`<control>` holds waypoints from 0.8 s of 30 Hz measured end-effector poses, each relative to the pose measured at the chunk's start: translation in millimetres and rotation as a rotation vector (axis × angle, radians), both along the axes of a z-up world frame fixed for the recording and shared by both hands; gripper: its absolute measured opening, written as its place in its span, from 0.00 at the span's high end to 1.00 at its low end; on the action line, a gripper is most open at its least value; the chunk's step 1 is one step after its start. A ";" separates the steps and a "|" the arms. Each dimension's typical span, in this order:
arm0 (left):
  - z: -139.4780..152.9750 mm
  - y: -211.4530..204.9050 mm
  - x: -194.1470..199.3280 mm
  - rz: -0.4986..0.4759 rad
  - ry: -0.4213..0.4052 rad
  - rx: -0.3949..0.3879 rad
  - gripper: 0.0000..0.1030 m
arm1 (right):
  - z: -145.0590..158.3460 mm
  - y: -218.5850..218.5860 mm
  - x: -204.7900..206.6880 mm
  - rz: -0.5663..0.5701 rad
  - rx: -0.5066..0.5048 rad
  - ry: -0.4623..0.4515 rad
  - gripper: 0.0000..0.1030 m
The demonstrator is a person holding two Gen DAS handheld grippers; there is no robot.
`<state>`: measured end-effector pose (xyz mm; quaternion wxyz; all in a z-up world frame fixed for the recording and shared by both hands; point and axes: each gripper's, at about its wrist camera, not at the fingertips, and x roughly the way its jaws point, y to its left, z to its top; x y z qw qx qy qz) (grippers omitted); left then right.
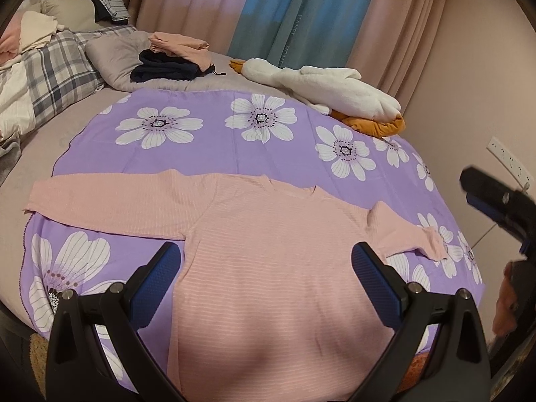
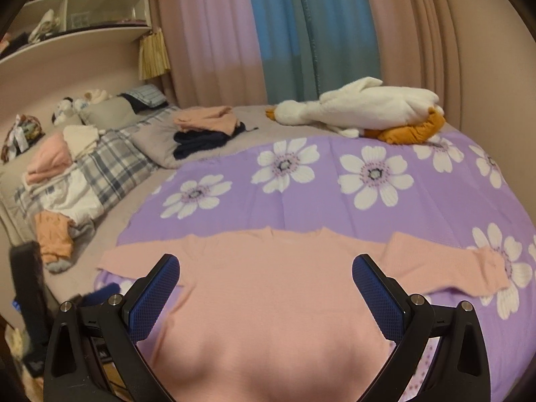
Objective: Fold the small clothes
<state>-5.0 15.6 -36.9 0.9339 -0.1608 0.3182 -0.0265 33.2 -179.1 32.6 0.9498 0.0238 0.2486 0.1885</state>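
Observation:
A pink ribbed long-sleeved top [image 1: 268, 251] lies flat and face up on a purple flowered sheet [image 1: 234, 147], both sleeves spread sideways; it also shows in the right wrist view [image 2: 268, 301]. My left gripper [image 1: 266, 261] is open and empty, hovering over the top's lower body. My right gripper [image 2: 266, 274] is open and empty, also over the body near the hem. The right gripper shows at the right edge of the left wrist view [image 1: 495, 207]. The left gripper appears blurred at the left edge of the right wrist view [image 2: 30, 288].
A white plush goose [image 1: 321, 83] lies at the far side of the bed. Folded dark and pink clothes [image 1: 174, 60] rest on a grey pillow. A plaid quilt [image 1: 57, 67] with more clothes is at the left. Curtains [image 2: 284, 33] hang behind the bed.

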 end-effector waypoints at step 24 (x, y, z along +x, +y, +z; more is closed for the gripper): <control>-49.0 -70.8 117.0 -0.168 0.127 0.041 0.12 | -38.5 -242.3 123.7 -0.584 0.289 0.151 0.01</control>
